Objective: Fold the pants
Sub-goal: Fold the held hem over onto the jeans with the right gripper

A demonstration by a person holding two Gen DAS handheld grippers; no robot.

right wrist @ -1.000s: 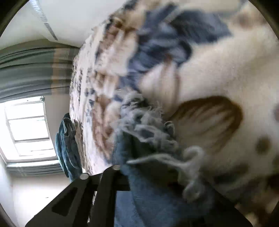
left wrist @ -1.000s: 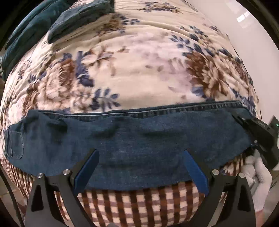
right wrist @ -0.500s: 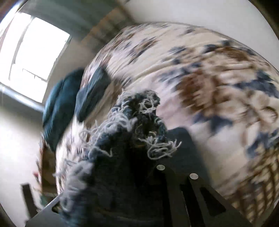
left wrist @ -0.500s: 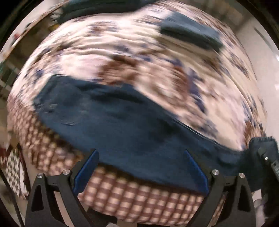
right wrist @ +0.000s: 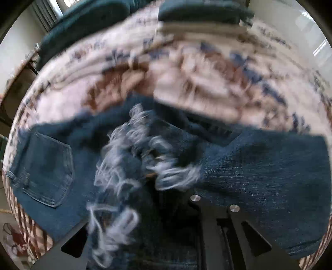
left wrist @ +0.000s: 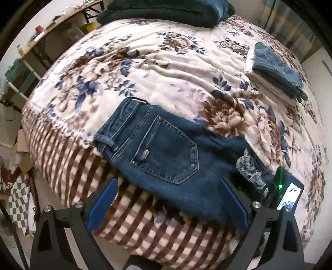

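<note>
Dark blue jeans point(left wrist: 170, 153) lie back pocket up at the near edge of the bed, waistband point(left wrist: 108, 141) to the left. My left gripper point(left wrist: 169, 200) hovers open above their near edge, and nothing sits between its blue pads point(left wrist: 103, 199). The legs are doubled over, so the frayed hem point(left wrist: 249, 166) lies on the seat part. My right gripper point(right wrist: 166, 184) has that frayed hem point(right wrist: 132, 157) bunched over its fingers. Its jaws are opening and the denim hides the pads. This view is blurred. The right gripper's housing point(left wrist: 284, 191) shows at the right in the left wrist view.
The floral blanket point(left wrist: 166, 62) covers the bed, and a brown checked cover point(left wrist: 145, 220) hangs over the near edge. A folded stack of clothes point(left wrist: 274, 68) sits at the back right. A dark teal quilt point(left wrist: 166, 10) lies at the head. A cluttered desk point(left wrist: 41, 35) stands left.
My right gripper has carried the frayed hem across the bed, over the jeans towards the pocket end. The open left gripper swung along the jeans to the waist end.
</note>
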